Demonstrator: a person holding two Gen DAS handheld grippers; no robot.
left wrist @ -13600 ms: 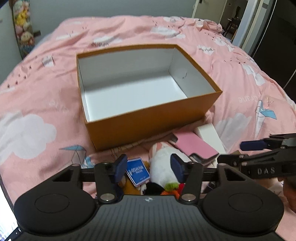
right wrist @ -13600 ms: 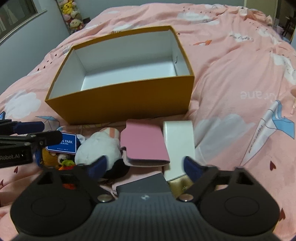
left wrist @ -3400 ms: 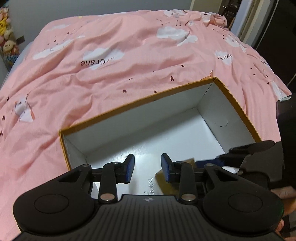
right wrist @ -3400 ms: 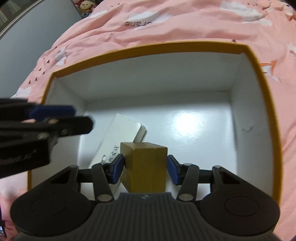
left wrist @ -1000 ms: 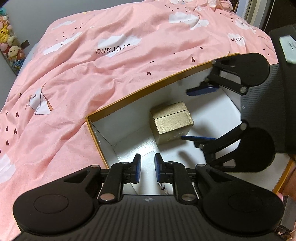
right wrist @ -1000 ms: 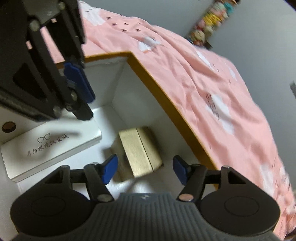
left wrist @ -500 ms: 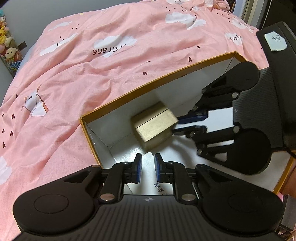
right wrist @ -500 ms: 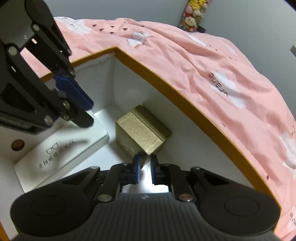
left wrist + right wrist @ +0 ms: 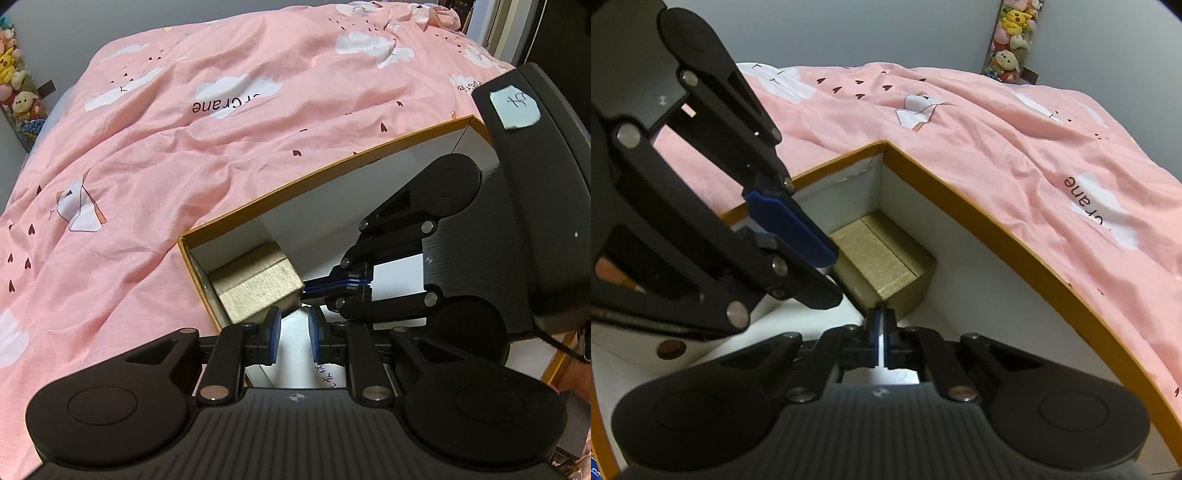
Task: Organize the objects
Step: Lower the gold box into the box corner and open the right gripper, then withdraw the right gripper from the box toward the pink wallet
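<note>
A gold box point(image 9: 255, 282) point(image 9: 886, 264) sits in a corner of the open orange cardboard box point(image 9: 332, 162) point(image 9: 979, 218). My right gripper point(image 9: 882, 338) point(image 9: 314, 290) is shut and empty, its tips touching the gold box's near corner. A flat white case point(image 9: 295, 354) lies on the box floor beside the gold box. My left gripper point(image 9: 293, 338) hangs just above that case, jaws nearly closed with a narrow gap and nothing between them. Its blue pads point(image 9: 790, 225) also show in the right wrist view.
The box rests on a pink bedspread point(image 9: 184, 147) printed with clouds. Plush toys point(image 9: 1012, 40) hang on the grey wall beyond the bed. A dark doorway point(image 9: 535, 33) lies at the far right.
My right gripper pushed the gold box into the box's corner, its jaws closing fully shut. My left gripper stayed above the white case.
</note>
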